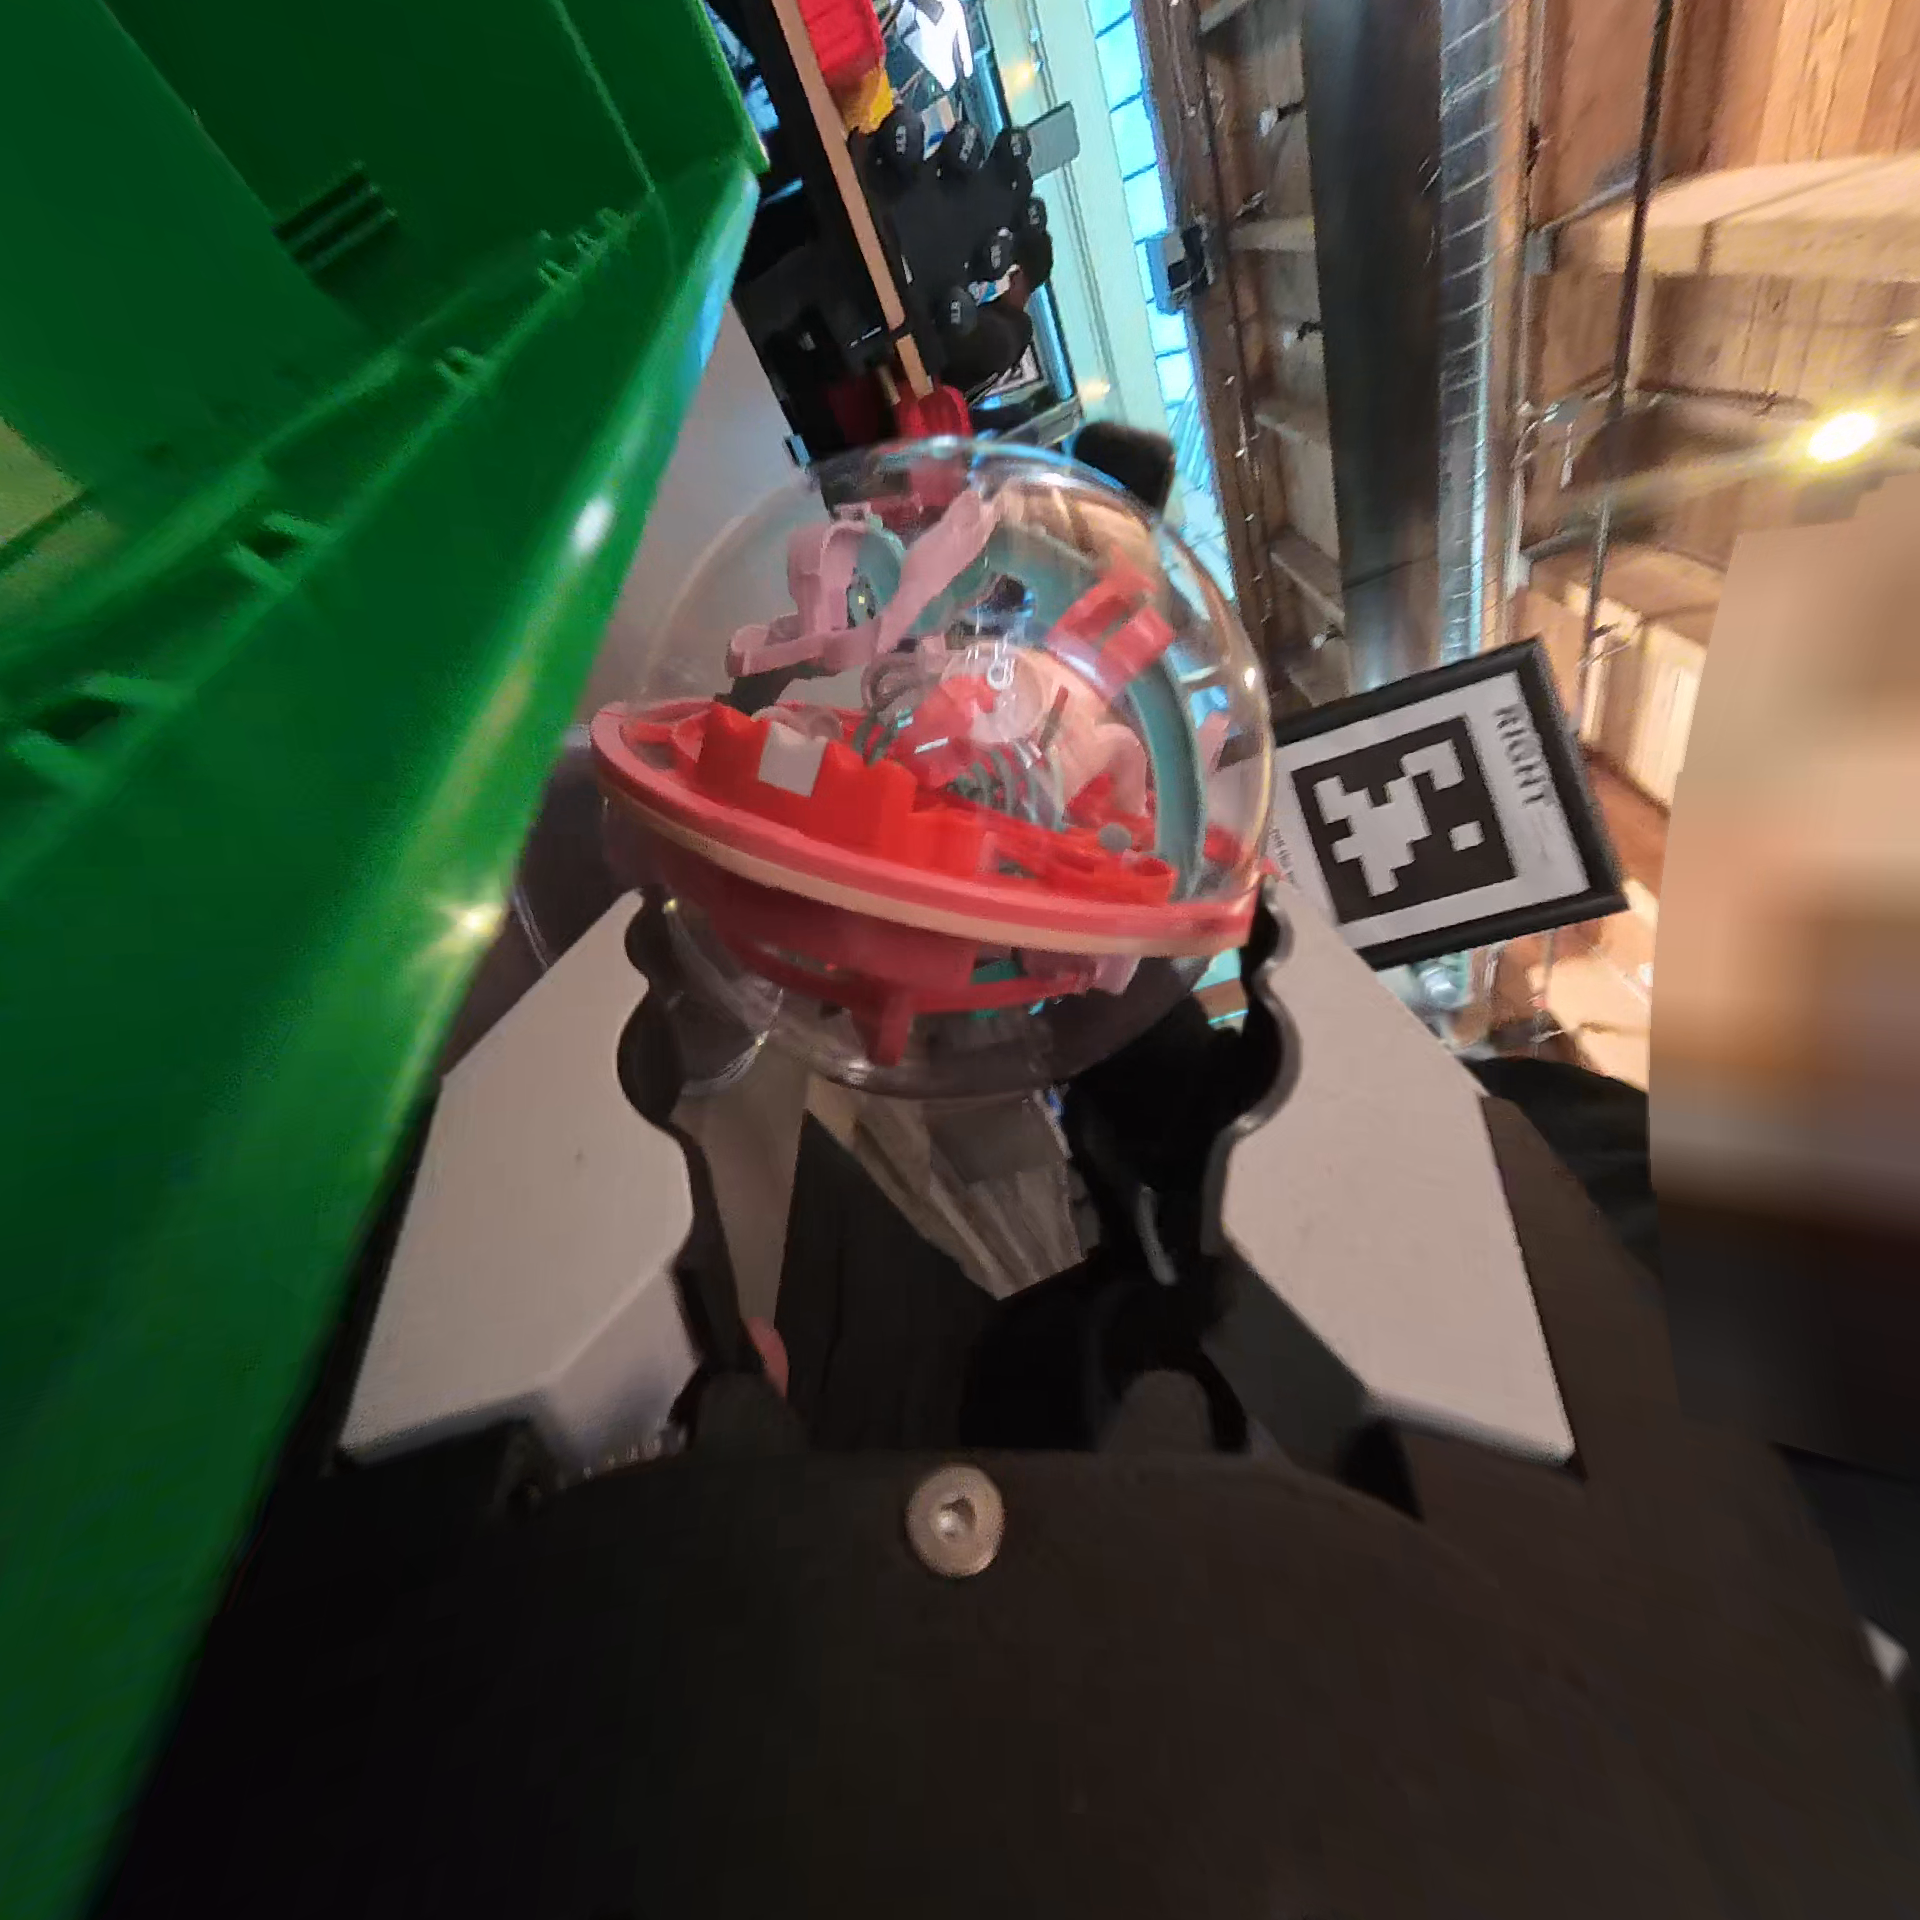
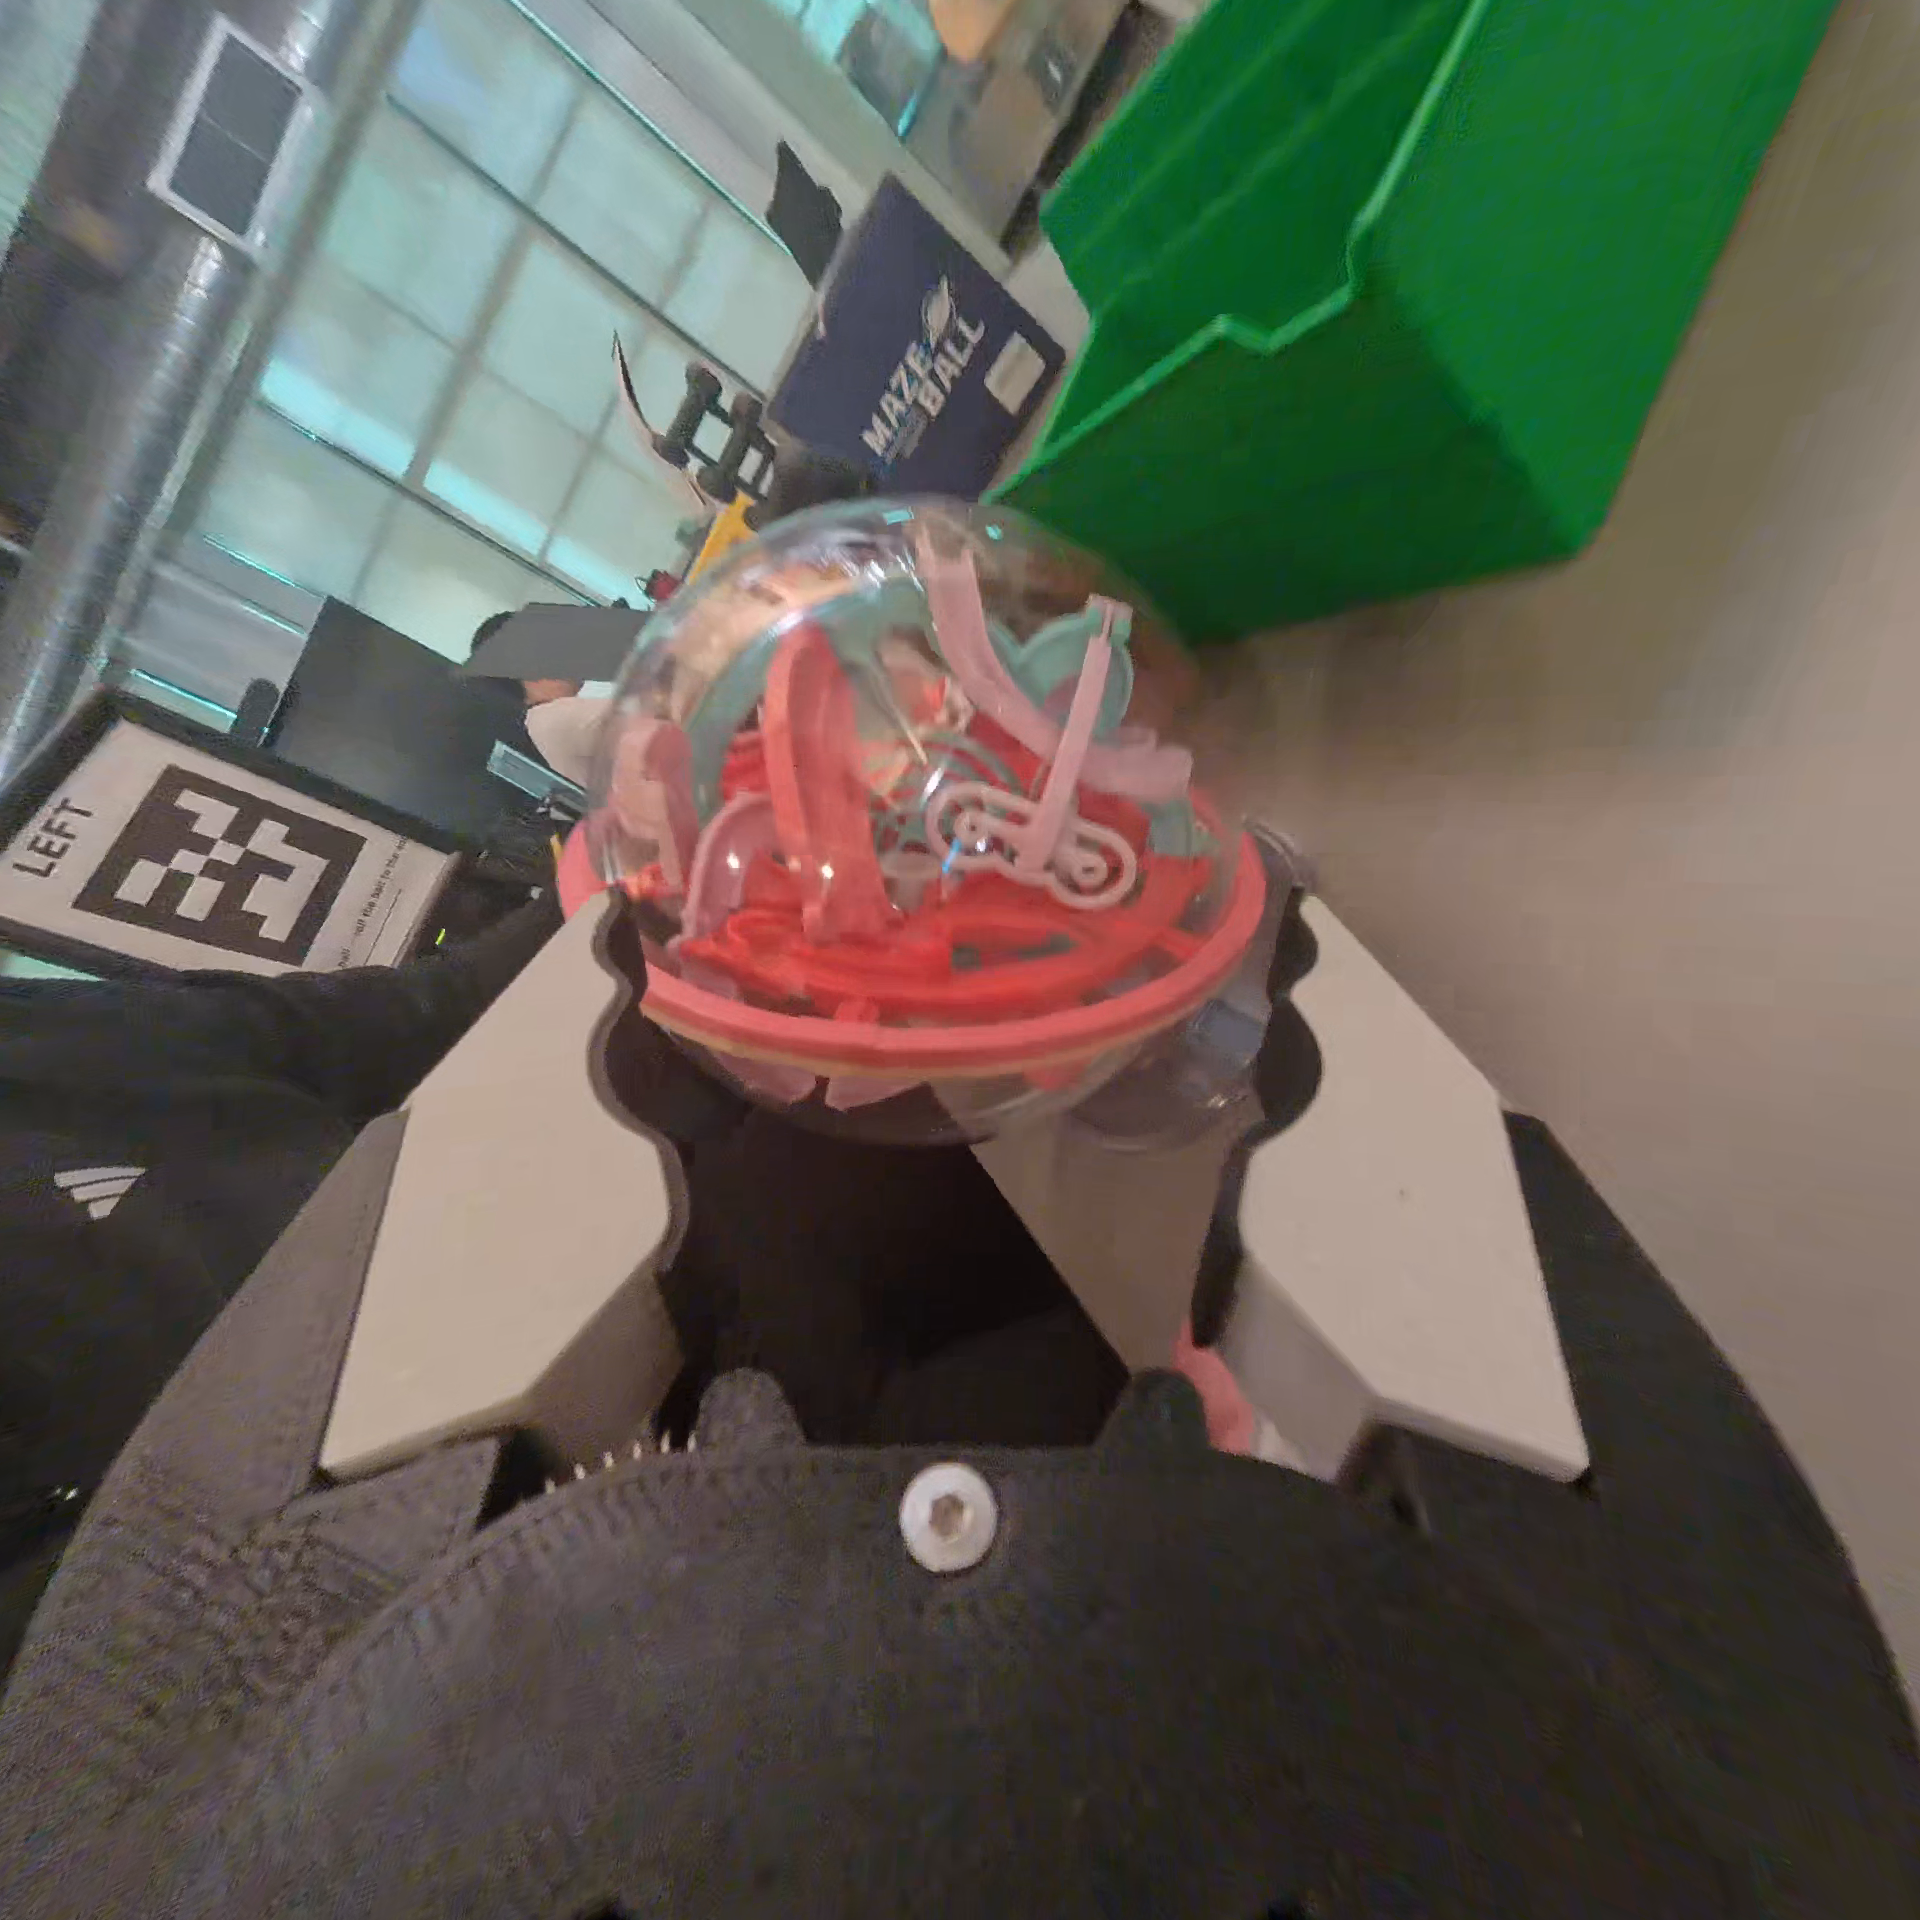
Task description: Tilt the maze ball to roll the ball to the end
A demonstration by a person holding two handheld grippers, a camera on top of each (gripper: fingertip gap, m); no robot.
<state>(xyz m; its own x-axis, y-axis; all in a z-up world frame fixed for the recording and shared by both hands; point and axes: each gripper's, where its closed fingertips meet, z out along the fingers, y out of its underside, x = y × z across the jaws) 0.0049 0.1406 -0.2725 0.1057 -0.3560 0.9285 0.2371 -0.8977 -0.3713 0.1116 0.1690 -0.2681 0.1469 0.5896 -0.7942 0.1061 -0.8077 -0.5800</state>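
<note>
The maze ball [image 1: 935, 769] is a clear sphere with a red rim and red, pink and teal tracks inside. My left gripper [image 1: 951, 966] is shut on it, with the white fingers [image 1: 540, 1143] pressed on its lower sides. My right gripper [image 2: 935, 987] is shut on the same maze ball [image 2: 914, 831] from the opposite side. The sphere is held off the table and both views are strongly tilted. I cannot make out the small rolling ball inside. The right gripper's marker plate [image 1: 1444, 800] shows behind the sphere, and the left gripper's marker plate [image 2: 218, 862] shows in the right wrist view.
A green plastic crate [image 1: 312, 623] stands close beside the sphere and also shows in the right wrist view [image 2: 1403, 364]. A dark blue box [image 2: 925, 364] stands behind it on the pale table [image 2: 1610, 883]. A black sleeve [image 2: 156, 1143] is at the left.
</note>
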